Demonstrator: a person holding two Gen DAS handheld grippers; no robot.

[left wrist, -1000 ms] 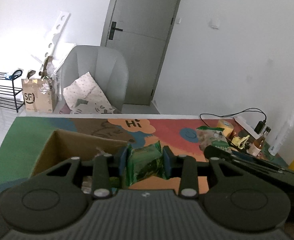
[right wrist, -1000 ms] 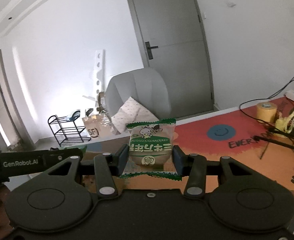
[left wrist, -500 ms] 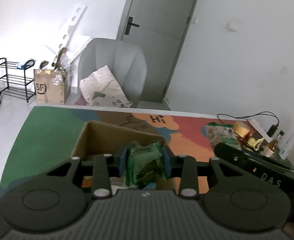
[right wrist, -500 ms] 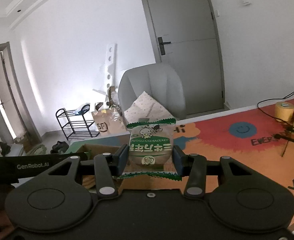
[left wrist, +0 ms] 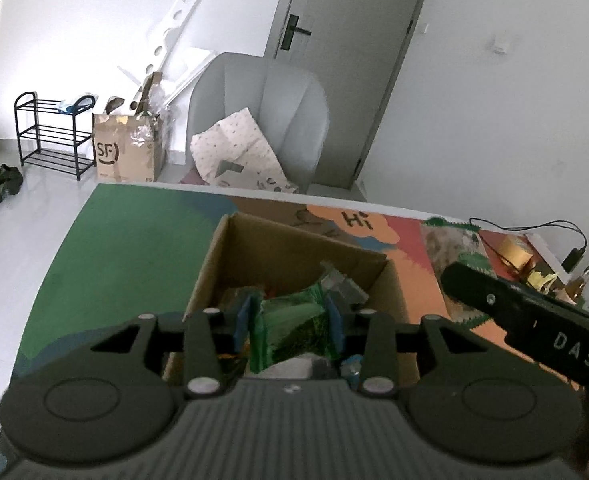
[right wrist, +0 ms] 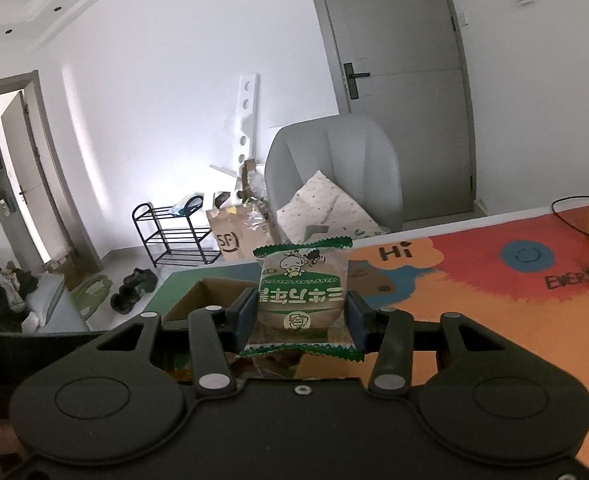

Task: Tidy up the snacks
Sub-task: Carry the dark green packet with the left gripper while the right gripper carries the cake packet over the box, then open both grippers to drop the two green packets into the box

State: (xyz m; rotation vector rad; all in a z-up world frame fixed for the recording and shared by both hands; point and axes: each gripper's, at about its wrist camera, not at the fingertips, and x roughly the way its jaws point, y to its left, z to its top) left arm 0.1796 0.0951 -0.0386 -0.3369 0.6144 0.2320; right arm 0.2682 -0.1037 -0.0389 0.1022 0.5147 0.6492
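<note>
Both grippers now hover over the cardboard box (left wrist: pixel 294 256): left gripper (left wrist: pixel 288 326) pinches a crinkly green packet (left wrist: pixel 294 328), right gripper (right wrist: pixel 300 318) clamps a light, soft pastry pack (right wrist: pixel 302 300) by its sides.

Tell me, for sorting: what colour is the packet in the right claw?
Beige with green zigzag edges and a green band; the packet shows best in the right wrist view.

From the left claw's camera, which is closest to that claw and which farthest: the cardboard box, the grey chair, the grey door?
1. Cardboard box, right under the left claw.
2. Grey chair, beyond the table's far edge.
3. Grey door, behind the chair, against the back wall.
</note>
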